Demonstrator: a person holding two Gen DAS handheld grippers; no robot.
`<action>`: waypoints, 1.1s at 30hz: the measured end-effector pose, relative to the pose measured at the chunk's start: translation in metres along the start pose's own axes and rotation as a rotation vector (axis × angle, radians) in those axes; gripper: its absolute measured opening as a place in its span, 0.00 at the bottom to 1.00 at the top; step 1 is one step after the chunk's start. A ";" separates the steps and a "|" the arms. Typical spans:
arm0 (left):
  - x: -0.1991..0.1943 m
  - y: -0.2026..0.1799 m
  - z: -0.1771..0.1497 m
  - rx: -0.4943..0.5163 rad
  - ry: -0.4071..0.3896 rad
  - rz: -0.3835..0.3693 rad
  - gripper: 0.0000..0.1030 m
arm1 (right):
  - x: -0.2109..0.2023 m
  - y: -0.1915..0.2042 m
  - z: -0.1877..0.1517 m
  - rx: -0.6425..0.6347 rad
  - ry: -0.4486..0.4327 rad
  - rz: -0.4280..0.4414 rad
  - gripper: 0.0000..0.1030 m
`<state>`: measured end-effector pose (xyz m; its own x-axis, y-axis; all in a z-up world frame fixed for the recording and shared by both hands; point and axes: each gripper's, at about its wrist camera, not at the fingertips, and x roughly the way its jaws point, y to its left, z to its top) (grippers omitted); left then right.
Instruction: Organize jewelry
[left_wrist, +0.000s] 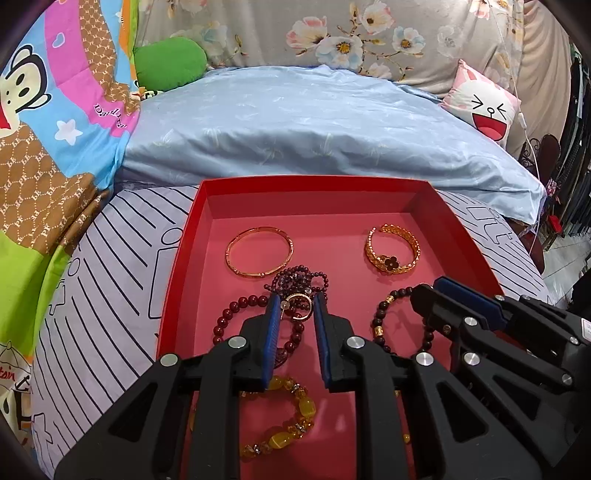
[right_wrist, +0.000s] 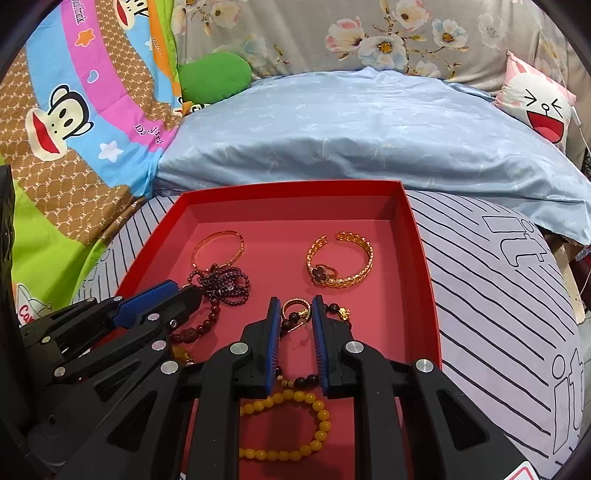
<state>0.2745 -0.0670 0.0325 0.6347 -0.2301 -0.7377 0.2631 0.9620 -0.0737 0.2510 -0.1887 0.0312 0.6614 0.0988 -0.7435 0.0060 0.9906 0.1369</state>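
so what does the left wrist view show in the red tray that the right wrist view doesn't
Only the left wrist view shows the chunky amber bracelet with oval stones and a small gold ring between the open left tongs.

Only the right wrist view shows the plain yellow round-bead bracelet and a gold ring with dark beads between the open right tongs.

Both show the red tray, the thin gold bangle, the open gold cuff with a dark clover and the tangled dark purple bead strand.

Fingers (left_wrist: 334, 350) hide part of amber bracelet (left_wrist: 291, 424).
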 end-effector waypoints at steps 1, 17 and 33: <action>0.000 0.000 0.000 0.001 0.000 0.000 0.18 | 0.001 0.000 0.000 0.001 0.001 0.001 0.16; -0.006 -0.003 0.000 0.007 -0.024 0.031 0.30 | -0.007 -0.001 0.000 0.000 -0.022 -0.022 0.23; -0.075 -0.020 -0.019 0.043 -0.103 0.062 0.34 | -0.082 0.008 -0.027 0.000 -0.111 -0.062 0.25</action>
<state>0.2076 -0.0660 0.0768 0.7213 -0.1865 -0.6670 0.2504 0.9681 0.0002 0.1770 -0.1861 0.0755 0.7387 0.0259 -0.6735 0.0499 0.9944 0.0929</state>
